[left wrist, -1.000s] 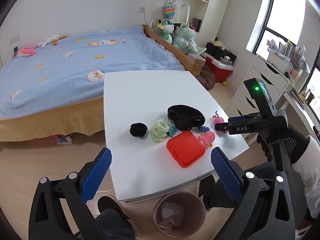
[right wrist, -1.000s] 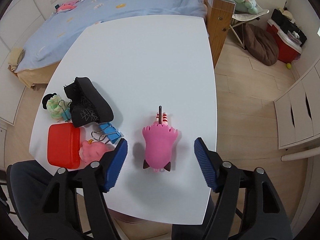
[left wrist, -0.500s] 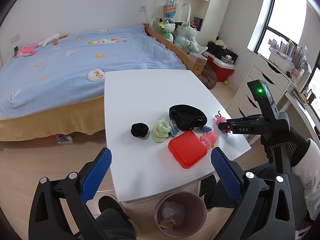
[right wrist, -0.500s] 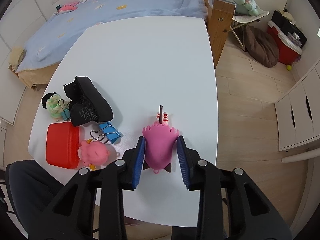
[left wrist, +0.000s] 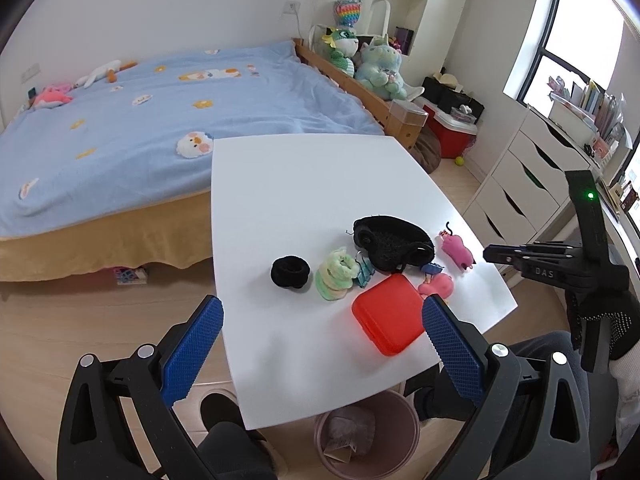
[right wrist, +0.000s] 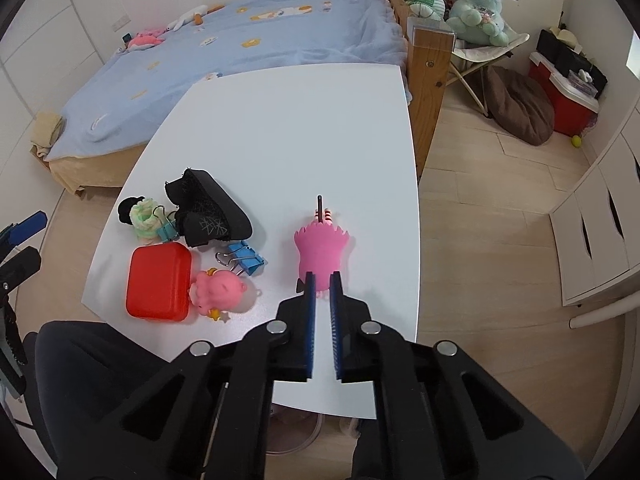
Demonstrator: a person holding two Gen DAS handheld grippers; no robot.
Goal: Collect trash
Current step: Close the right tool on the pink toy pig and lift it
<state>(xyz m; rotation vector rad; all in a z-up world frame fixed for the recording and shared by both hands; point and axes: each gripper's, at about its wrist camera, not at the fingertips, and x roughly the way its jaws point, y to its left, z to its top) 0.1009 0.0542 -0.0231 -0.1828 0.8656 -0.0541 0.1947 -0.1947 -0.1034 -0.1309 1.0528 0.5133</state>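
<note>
Left wrist view: left gripper (left wrist: 320, 332), jaws spread wide, nothing between them, over the white table's (left wrist: 304, 184) near edge. Pink bin (left wrist: 368, 436) below that edge. Right gripper (left wrist: 490, 255) just beside the magenta toy (left wrist: 457, 251).

Right wrist view: right gripper (right wrist: 322, 280) closed, pinching the magenta toy's (right wrist: 321, 249) near end. Red case (right wrist: 159, 282), pink pig (right wrist: 221, 291), blue binder clip (right wrist: 245, 261) lie left.

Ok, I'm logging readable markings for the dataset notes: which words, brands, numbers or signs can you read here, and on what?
"DAS": white letters on the side of the right tool, left wrist view.
Books and papers on the shelf by the window: print too small to read.
Black pouch: a pale web-like pattern, no legible text.
Red case: no lettering visible.
</note>
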